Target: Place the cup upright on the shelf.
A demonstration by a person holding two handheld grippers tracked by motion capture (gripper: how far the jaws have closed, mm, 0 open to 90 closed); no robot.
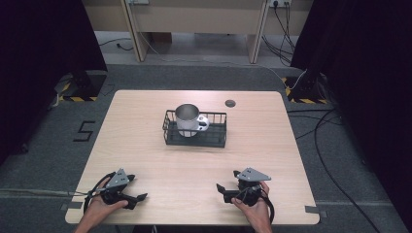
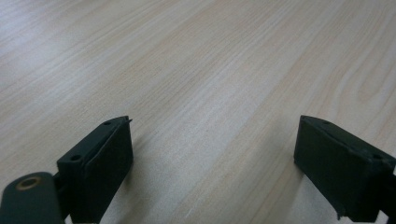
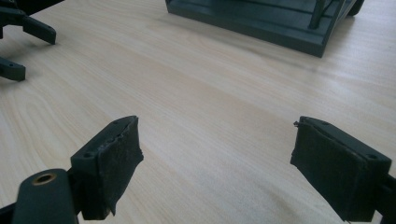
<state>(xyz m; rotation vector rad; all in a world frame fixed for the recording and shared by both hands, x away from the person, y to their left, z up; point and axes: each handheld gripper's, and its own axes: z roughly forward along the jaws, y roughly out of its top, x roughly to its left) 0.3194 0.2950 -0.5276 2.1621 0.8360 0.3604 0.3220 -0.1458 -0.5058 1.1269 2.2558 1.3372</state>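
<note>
Light wooden surface [image 1: 145,145] in the middle of the high view, grey floor all around it. Near the middle, a bit toward 12 o'clock, a black wire basket [image 1: 195,135] with low sides. Inside the basket, at its 9 o'clock end, a shiny silver metal mug [image 1: 188,119], standing up, handle pointing to 3 o'clock. Just past the basket, toward 1 o'clock, a small round grey cap [image 1: 230,103] set in the wood.

Down at 7 o'clock, the left claw [image 1: 139,199], black, held in the person's left hand [image 1: 99,208], tips pointing to 3 o'clock. A grey three-cornered plate on top of it. In the left gripper view, the left claw [image 2: 212,163] spread wide, nothing between the two black pads [image 2: 109,158], only bare wood.

Down at 5 o'clock, the right claw [image 1: 221,190], black, held in the person's right hand [image 1: 252,206], tips pointing to 9 o'clock, toward the other one. Also a grey plate on top. In the right gripper view, the right claw [image 3: 215,163] spread wide too, nothing held, bare wood between the pads [image 3: 121,161]. Far off at 12 o'clock in that view, the dark base of the basket [image 3: 261,21]; at 10 o'clock, the tips of the left claw [image 3: 18,44].

Both claws well apart from the basket and from each other.
</note>
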